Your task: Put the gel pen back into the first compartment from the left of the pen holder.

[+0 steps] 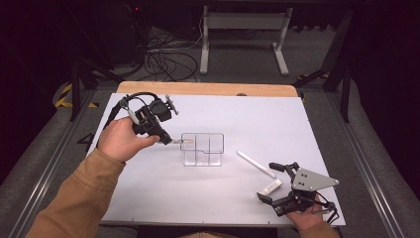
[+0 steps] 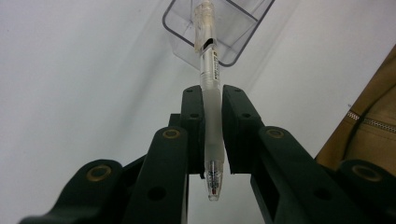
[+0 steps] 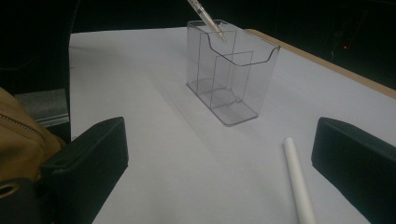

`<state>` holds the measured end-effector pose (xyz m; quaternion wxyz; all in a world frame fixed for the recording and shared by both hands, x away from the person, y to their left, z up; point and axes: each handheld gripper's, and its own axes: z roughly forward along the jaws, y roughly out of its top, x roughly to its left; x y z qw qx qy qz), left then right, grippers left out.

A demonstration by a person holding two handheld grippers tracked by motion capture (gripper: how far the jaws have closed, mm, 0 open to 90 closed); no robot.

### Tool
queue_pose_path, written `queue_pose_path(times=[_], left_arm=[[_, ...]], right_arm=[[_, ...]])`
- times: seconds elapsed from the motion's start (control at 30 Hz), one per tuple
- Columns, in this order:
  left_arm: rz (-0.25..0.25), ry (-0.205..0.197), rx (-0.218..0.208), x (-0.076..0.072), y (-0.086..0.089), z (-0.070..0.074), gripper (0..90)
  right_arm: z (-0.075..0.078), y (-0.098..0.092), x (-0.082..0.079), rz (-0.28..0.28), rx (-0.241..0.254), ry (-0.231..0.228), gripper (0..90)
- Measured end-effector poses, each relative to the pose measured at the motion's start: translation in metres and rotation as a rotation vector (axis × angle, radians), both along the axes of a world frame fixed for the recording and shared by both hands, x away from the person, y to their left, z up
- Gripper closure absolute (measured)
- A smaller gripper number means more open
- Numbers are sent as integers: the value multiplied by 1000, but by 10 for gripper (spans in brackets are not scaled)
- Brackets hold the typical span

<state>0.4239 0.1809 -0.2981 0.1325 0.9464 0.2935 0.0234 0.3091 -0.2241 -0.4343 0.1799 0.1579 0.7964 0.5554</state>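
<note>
Left gripper (image 1: 171,141) is clamped on a clear pen (image 2: 210,105), whose far end sits over the left rim of the clear divided holder (image 1: 203,148) mid-desk. A white pen (image 1: 255,164) lies right of the holder. Right gripper (image 1: 272,183) rests with jaws wide apart, empty, near a small white piece (image 1: 271,187).

One clear holder (image 1: 203,148), one pen (image 2: 209,112), one white stick (image 1: 255,164), one small white block (image 1: 271,188)

The clear plastic compartmented holder (image 1: 203,148) stands mid-table. At its nine o'clock, the translucent pen (image 2: 208,93) reaches over its rim. At four o'clock lies the white stick (image 1: 255,164), beyond it the small white cap (image 1: 271,188).
</note>
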Motion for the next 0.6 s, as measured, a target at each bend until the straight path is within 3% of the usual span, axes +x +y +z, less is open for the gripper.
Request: queue_pose_path(times=[0.6], left_arm=[[-7, -27, 26, 7, -13, -5, 794]], right_arm=[[-1, 0, 0, 8, -6, 2, 43]])
